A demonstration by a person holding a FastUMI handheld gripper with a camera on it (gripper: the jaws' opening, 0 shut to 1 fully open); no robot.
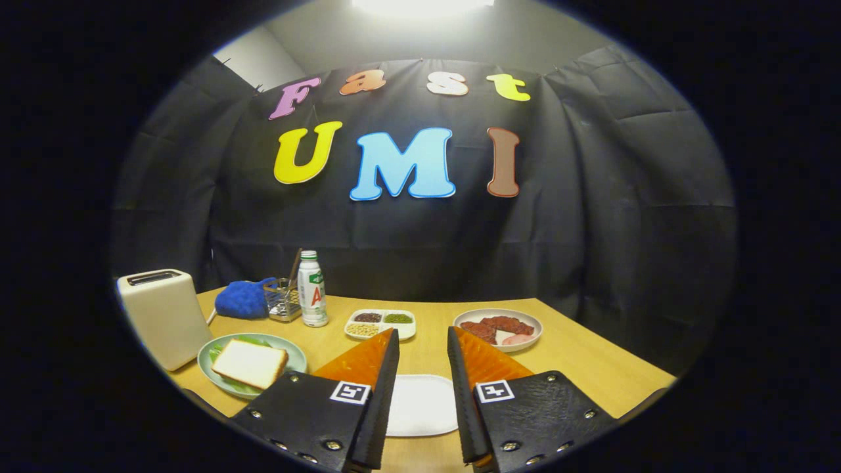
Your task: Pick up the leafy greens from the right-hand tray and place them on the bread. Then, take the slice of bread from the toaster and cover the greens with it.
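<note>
Hand-held gripper (pixel 424 341) above a wooden table (pixel 578 355), fingers spread and gripping nothing; a white tray (pixel 420 404) lies between them. Left of the left finger, a bread slice (pixel 250 363) covers leafy greens (pixel 227 347) on a green plate (pixel 289 358), just beside the toaster (pixel 164 315). Beyond the fingers: a sectioned dish (pixel 381 324) and a meat plate (pixel 502 327).
</note>
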